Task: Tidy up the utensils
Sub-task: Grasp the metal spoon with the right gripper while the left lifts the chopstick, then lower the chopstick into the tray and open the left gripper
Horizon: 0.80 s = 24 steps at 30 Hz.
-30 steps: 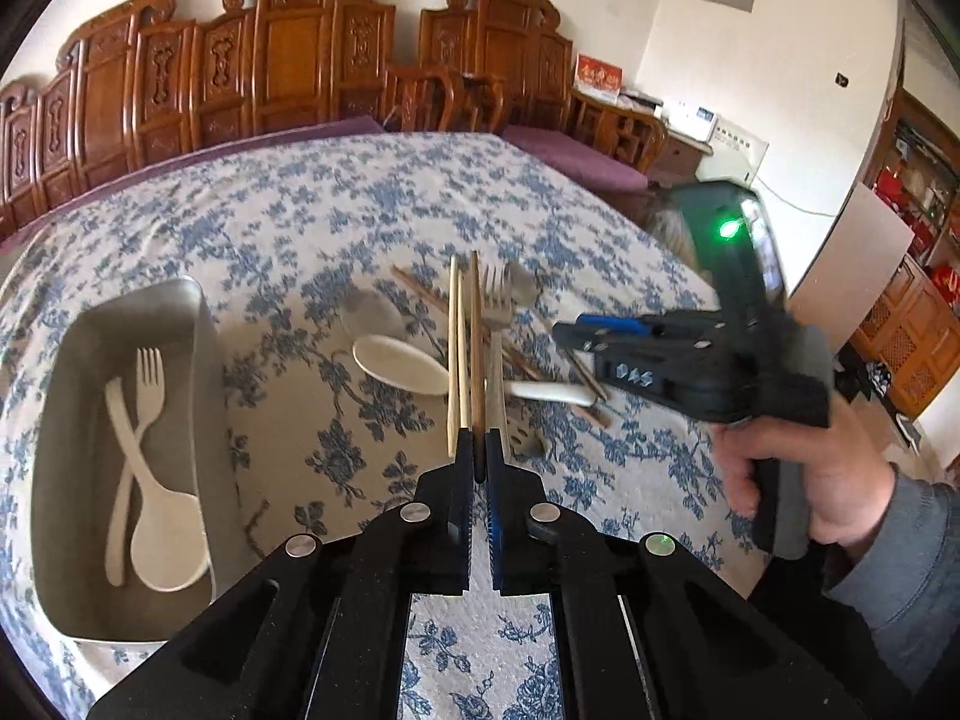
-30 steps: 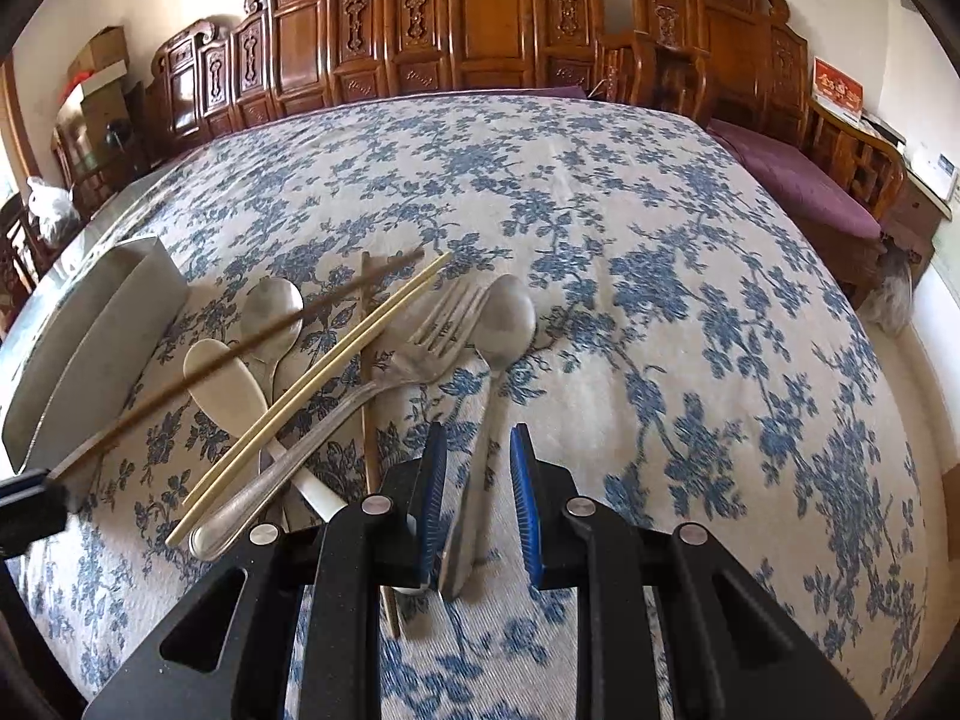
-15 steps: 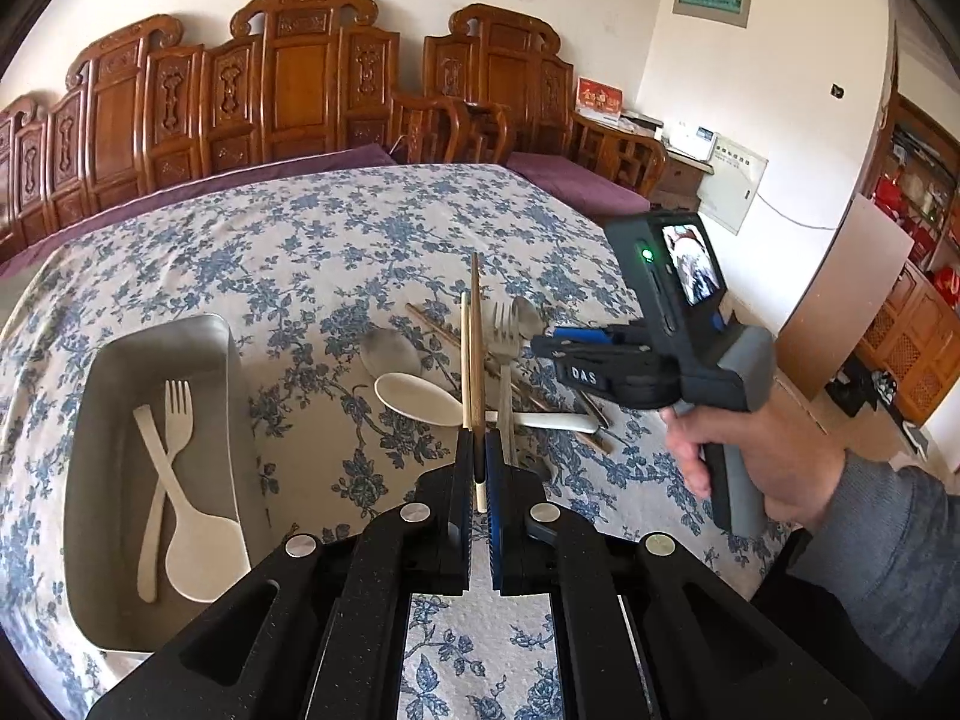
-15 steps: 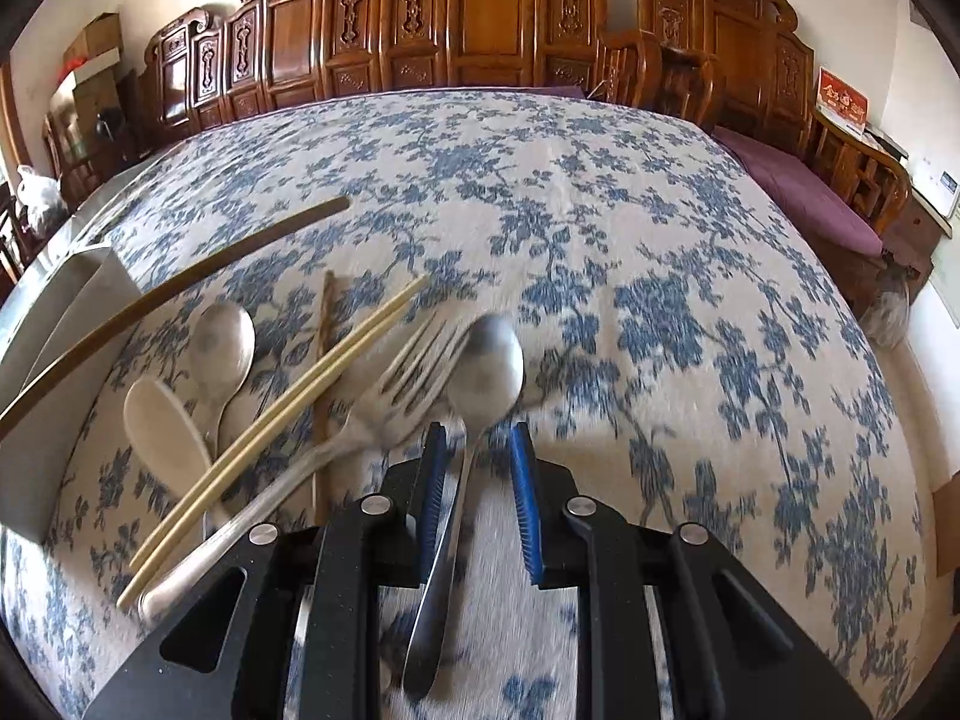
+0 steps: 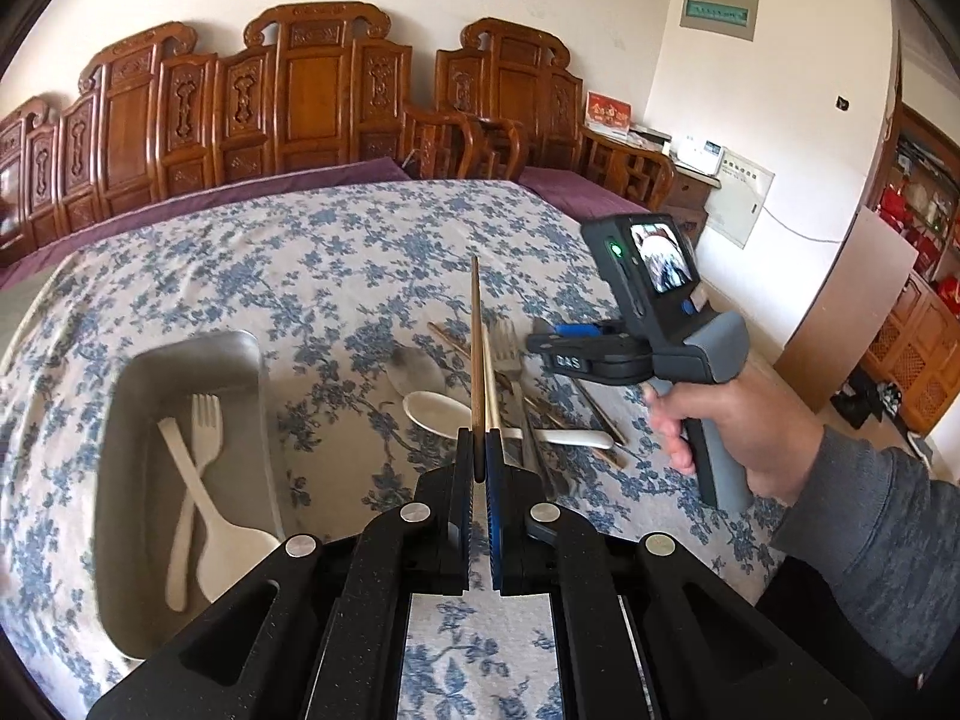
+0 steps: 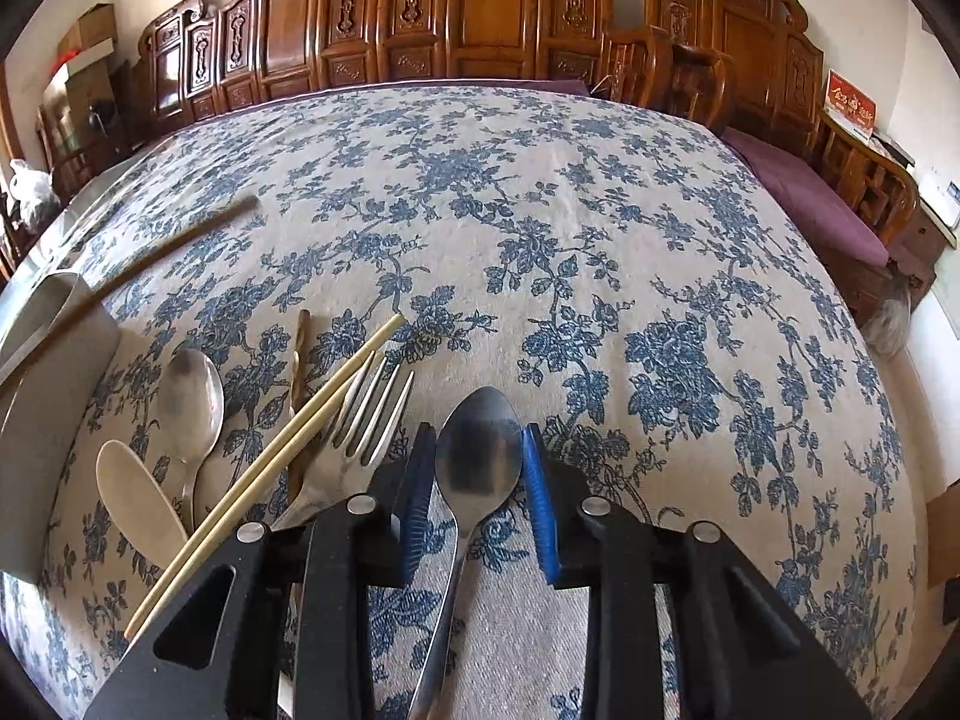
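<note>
A rectangular grey metal tray (image 5: pixel 180 360) is set on the surface, which is covered by a white cloth with blue flowers (image 5: pixel 300 264); all places below are given from this tray. Inside it a cream plastic fork (image 5: pixel 192 450) and a cream plastic spoon (image 5: pixel 222 534) are crossed. Just right of the tray, the left gripper (image 5: pixel 478 462) is held above the cloth with its jaws closed on a dark brown wooden chopstick (image 5: pixel 476 348), which points away from the camera. Further right a pile of utensils is spread on the cloth: a cream spoon (image 5: pixel 432 411), a dull metal spoon (image 6: pixel 191 393), a pair of pale chopsticks (image 6: pixel 288 450) and a silver metal fork (image 6: pixel 360 426) under them. At the pile's far side from the tray, a silver metal spoon (image 6: pixel 479 450) is seen lying on the cloth with its bowl between the jaws of the right gripper (image 6: pixel 479 501). These jaws are opening, and whether the blue pads (image 6: pixel 536 480) touch the bowl cannot be told. The right gripper is carried by a hand (image 5: pixel 738 426) in a grey sleeve (image 5: pixel 882 546).
</note>
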Each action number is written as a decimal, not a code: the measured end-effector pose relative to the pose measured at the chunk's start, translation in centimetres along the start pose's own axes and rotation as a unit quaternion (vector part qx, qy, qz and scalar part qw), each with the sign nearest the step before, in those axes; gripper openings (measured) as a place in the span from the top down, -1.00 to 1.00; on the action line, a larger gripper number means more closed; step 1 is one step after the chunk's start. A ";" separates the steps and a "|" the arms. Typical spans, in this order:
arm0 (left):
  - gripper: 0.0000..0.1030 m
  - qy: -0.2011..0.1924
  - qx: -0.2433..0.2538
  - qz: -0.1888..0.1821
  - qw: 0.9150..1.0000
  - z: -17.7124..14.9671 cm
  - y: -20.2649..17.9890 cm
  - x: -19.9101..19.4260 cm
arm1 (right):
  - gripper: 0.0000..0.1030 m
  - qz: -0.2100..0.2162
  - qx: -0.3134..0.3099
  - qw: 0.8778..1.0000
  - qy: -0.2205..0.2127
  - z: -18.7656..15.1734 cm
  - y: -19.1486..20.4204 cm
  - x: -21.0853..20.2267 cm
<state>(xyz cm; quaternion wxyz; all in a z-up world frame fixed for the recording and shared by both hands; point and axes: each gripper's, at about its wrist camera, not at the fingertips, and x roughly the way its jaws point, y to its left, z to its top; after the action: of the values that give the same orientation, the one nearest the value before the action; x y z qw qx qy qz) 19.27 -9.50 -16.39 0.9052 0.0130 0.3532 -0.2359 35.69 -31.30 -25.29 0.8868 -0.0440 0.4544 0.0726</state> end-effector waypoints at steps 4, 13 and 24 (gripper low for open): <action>0.95 -0.013 -0.008 0.016 1.000 0.4 1.4 -1.5 | 0.40 0.002 0.004 1.000 -0.023 -0.1 -0.1 -1.7; 0.95 -0.028 -0.038 0.060 0.997 0.1 5.4 -4.9 | 0.40 0.018 0.024 0.996 -0.084 0.0 -0.1 -6.8; 0.95 -0.013 -0.059 0.104 0.993 -1.7 8.7 -6.1 | 0.40 0.039 0.004 0.989 -0.140 0.2 2.4 -11.4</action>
<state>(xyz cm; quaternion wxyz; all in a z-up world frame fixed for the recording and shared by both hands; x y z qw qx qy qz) 18.07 1.12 -15.02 0.9285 -0.0066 0.3515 -0.1195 28.87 -29.94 -15.94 0.9385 -0.0118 0.3271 0.1104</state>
